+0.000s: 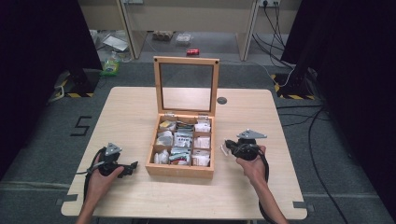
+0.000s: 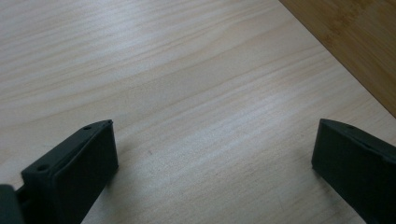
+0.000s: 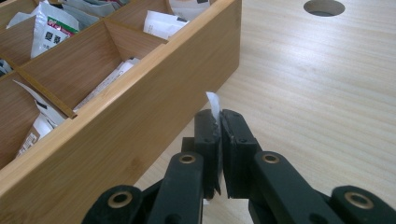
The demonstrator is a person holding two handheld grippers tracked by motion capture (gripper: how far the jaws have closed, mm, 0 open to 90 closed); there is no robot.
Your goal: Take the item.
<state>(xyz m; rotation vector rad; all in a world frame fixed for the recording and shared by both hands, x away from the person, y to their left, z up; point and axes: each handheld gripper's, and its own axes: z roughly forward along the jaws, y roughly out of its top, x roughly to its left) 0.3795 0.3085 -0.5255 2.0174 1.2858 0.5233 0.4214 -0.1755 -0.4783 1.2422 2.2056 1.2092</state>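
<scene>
A wooden box [image 1: 180,170] with several compartments of white sachets sits mid-table, its glass lid [image 1: 187,86] standing upright. My right gripper [image 1: 227,145] is just right of the box and low over the table. In the right gripper view its jaws [image 3: 219,122] are shut on a thin white sachet [image 3: 214,103], whose edge sticks up between the pads, close beside the box's outer wall [image 3: 140,126]. My left gripper [image 1: 133,167] rests left of the box. In the left gripper view it is open [image 2: 212,149] over bare tabletop, with nothing between the jaws and a corner of the box [image 2: 355,37] ahead.
The light wood table [image 1: 130,112] has a round cable hole [image 1: 222,100] behind the box on the right. Cables trail from both grippers toward the front edge. Beyond the table lie floor clutter, a shelf frame and dark curtains at both sides.
</scene>
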